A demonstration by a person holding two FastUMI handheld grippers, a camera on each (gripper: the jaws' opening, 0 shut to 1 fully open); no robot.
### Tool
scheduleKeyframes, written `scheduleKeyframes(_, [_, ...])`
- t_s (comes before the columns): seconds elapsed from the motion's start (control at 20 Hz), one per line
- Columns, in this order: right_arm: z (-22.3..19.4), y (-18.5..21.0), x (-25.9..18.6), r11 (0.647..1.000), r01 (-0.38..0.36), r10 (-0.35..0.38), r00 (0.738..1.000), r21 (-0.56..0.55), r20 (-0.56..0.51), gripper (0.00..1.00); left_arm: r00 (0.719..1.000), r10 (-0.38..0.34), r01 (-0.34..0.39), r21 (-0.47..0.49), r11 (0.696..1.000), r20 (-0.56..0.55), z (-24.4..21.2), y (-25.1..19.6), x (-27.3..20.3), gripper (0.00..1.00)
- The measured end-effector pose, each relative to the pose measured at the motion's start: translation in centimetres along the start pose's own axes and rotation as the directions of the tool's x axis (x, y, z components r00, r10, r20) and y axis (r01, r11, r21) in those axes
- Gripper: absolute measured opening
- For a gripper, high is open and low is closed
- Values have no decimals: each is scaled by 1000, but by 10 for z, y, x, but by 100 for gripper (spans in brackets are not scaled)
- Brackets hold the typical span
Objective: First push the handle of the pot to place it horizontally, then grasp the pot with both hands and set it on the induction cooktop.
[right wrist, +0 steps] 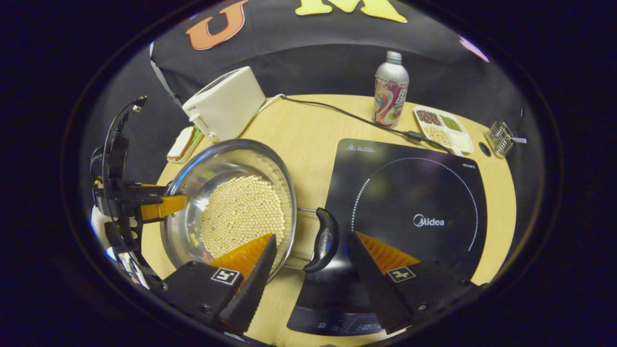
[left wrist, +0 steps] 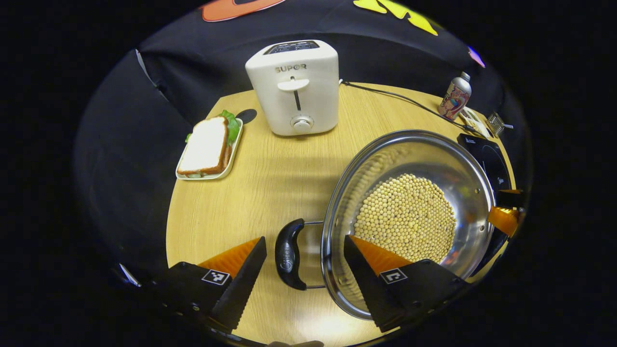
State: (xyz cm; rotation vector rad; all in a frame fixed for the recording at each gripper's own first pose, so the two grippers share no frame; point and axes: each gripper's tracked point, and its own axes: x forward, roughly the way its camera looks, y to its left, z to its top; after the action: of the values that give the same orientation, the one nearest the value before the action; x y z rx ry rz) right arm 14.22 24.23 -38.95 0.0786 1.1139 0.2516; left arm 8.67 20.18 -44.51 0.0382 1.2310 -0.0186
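A steel pot (left wrist: pixel 434 159) filled with pale soybeans (left wrist: pixel 407 217) stands on the wooden table. Its black left handle (left wrist: pixel 289 253) lies level between the fingers of my left gripper (left wrist: pixel 304 238), which is open, with a gap on each side. In the right gripper view, the pot (right wrist: pixel 217 164) sits left of the black induction cooktop (right wrist: pixel 414 207). The pot's right handle (right wrist: pixel 325 240) overlaps the cooktop's left edge, between the spread fingers of my open right gripper (right wrist: pixel 312 235). Each gripper also appears across the pot from the other: right gripper (left wrist: pixel 501 205), left gripper (right wrist: pixel 168 197).
A white toaster (left wrist: pixel 294 86) stands at the back, with a sandwich on a plate (left wrist: pixel 207 147) to its left. A bottle (right wrist: pixel 390 89), a divided tray of grains (right wrist: pixel 443 127) and a small wire basket (right wrist: pixel 501 137) sit behind the cooktop. A black cable (right wrist: pixel 337 113) crosses the table.
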Motion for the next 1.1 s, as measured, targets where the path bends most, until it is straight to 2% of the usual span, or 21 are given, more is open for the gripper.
scheduleKeyframes(0.2, [2, 0, 1, 1000, 9, -8, 999, 24, -32, 87, 1000, -20, 20, 14, 1000, -21, 4, -1, 6, 88])
scheduleKeyframes(0.25, [2, 2, 2, 999, 8, -7, 999, 31, -40, 76, 999, -31, 32, 19, 999, -28, 5, -4, 6, 87])
scheduleKeyframes(0.3, [6, 2, 3, 999, 15, -13, 999, 45, -44, 82, 999, -38, 39, 23, 999, -38, 4, -6, 9, 84])
scheduleKeyframes(0.35, [5, 1, 5, 998, 21, -18, 998, 54, -67, 72, 998, -38, 39, 27, 999, -42, 5, -9, 9, 79])
scheduleKeyframes(0.4, [6, 0, 6, 997, 32, -27, 997, 63, -77, 71, 998, -35, 37, 33, 999, -54, 5, -8, 12, 67])
scheduleKeyframes(0.45, [7, -1, 5, 997, 42, -35, 996, 72, -86, 67, 998, -34, 36, 38, 999, -61, 5, -9, 14, 76])
scheduleKeyframes(0.5, [7, -1, 5, 996, 49, -42, 994, 75, -99, 70, 997, -34, 37, 37, 999, -68, 4, -10, 15, 77])
scheduleKeyframes(0.55, [7, -2, 5, 995, 59, -51, 993, 75, -105, 69, 997, -38, 40, 35, 999, -73, 4, -10, 15, 87])
scheduleKeyframes(0.6, [9, -2, 6, 995, 71, -63, 992, 76, -107, 71, 995, -46, 49, 32, 998, -84, 2, -11, 16, 77])
scheduleKeyframes(0.65, [10, -2, 7, 994, 84, -76, 991, 72, -109, 67, 993, -59, 62, 22, 998, -106, -3, -13, 17, 77])
scheduleKeyframes(0.7, [11, -2, 8, 993, 94, -85, 990, 74, -115, 68, 990, -64, 67, 14, 998, -124, -6, -14, 17, 77])
scheduleKeyframes(0.85, [11, -1, 7, 994, 87, -79, 989, 68, -124, 62, 988, -78, 77, -15, 997, -135, -8, -15, 19, 77])
scheduleKeyframes(0.9, [10, -3, 7, 994, 80, -71, 990, 71, -125, 62, 986, -87, 83, -36, 996, -145, -10, -16, 20, 87])
scheduleKeyframes(0.95, [11, -1, 6, 995, 73, -64, 990, 69, -123, 60, 985, -97, 90, -54, 994, -140, -10, -16, 19, 77])
scheduleKeyframes(1.0, [11, -2, 6, 995, 67, -58, 991, 69, -120, 62, 985, -104, 95, -71, 993, -135, -10, -17, 22, 77])
scheduleKeyframes(1.05, [11, -2, 5, 996, 61, -54, 992, 62, -115, 59, 986, -106, 96, -76, 992, -129, -10, -18, 19, 83])
scheduleKeyframes(1.1, [11, -2, 6, 996, 59, -52, 992, 61, -117, 59, 986, -104, 94, -77, 993, -128, -11, -18, 19, 73])
